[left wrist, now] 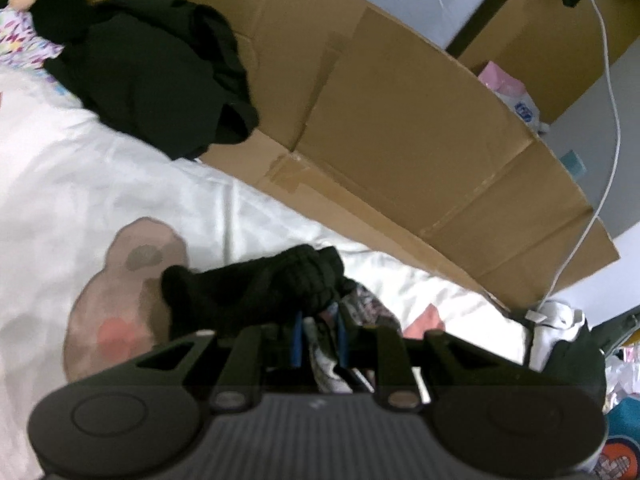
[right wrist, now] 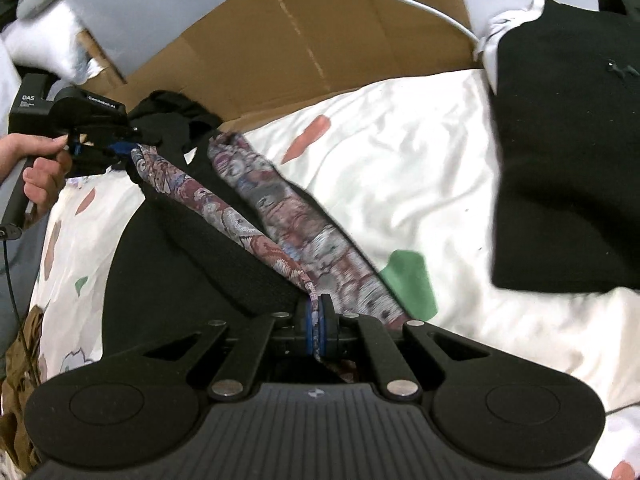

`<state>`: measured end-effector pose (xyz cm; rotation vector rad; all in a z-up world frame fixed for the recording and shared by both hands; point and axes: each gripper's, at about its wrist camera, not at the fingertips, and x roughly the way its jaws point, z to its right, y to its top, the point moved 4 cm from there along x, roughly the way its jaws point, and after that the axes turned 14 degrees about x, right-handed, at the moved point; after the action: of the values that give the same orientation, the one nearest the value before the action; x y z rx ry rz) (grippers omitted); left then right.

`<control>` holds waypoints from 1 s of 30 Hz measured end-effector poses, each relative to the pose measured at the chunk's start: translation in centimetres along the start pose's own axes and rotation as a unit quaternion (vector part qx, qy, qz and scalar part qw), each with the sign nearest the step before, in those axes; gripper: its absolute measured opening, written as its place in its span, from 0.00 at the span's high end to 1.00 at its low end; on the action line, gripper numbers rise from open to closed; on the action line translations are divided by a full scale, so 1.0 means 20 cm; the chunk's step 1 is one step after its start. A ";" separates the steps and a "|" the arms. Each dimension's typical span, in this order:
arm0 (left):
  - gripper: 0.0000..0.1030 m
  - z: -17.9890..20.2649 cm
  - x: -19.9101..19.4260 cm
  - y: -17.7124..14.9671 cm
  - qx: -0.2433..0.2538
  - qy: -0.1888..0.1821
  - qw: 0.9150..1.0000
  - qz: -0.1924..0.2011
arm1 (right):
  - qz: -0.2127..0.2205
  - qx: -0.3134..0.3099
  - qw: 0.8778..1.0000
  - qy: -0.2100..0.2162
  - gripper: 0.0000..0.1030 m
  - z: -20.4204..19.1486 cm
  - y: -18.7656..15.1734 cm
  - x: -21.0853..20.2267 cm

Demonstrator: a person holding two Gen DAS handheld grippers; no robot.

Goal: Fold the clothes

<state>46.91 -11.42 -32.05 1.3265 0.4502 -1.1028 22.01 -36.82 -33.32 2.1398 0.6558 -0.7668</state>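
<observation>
Right wrist view: at far left a hand point(right wrist: 38, 168) holds the left gripper point(right wrist: 120, 151), its jaws pinched on one end of a black garment with patterned lining point(right wrist: 256, 216). The garment stretches across the white bedsheet point(right wrist: 420, 168) to the right gripper point(right wrist: 318, 326), clamped tight on its near edge. A folded black garment point(right wrist: 568, 168) lies right.

1. Right tongs point(right wrist: 318, 320): matte black, ribbed housing, blue pads, silver pivot screws.
2. Left tongs point(right wrist: 120, 148): black body with white lettering, blue pads.
3. Hand point(right wrist: 38, 168): bare, thin black cable point(right wrist: 12, 280) beneath it.
</observation>
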 end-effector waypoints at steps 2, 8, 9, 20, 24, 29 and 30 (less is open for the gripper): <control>0.83 0.02 0.04 0.02 0.003 0.001 1.000 -0.003 | -0.002 0.003 1.000 -0.003 0.98 0.02 0.03 0.02; 0.83 0.10 0.18 0.07 0.017 0.002 1.000 -0.016 | -0.020 0.034 0.999 -0.011 0.98 0.10 0.06 0.07; 0.83 0.11 0.20 0.08 0.021 0.003 1.000 -0.019 | -0.025 0.036 0.999 -0.012 0.98 0.10 0.05 0.07; 0.65 0.17 0.22 0.14 0.036 0.030 0.999 -0.019 | -0.023 0.062 0.998 -0.016 0.93 0.13 0.07 0.09; 0.61 0.14 0.13 0.16 0.032 0.035 0.999 -0.006 | -0.015 0.061 0.998 -0.016 0.92 0.13 0.07 0.07; 0.56 0.09 0.02 0.15 0.032 0.052 0.998 0.002 | -0.007 0.058 0.998 -0.015 0.92 0.12 0.08 0.05; 0.56 0.08 0.01 0.15 0.031 0.054 0.998 0.000 | -0.007 0.058 0.998 -0.014 0.92 0.12 0.08 0.05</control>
<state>49.02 -13.43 -30.24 1.4462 0.4994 -1.0552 23.02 -39.41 -34.57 2.2265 0.6253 -0.8605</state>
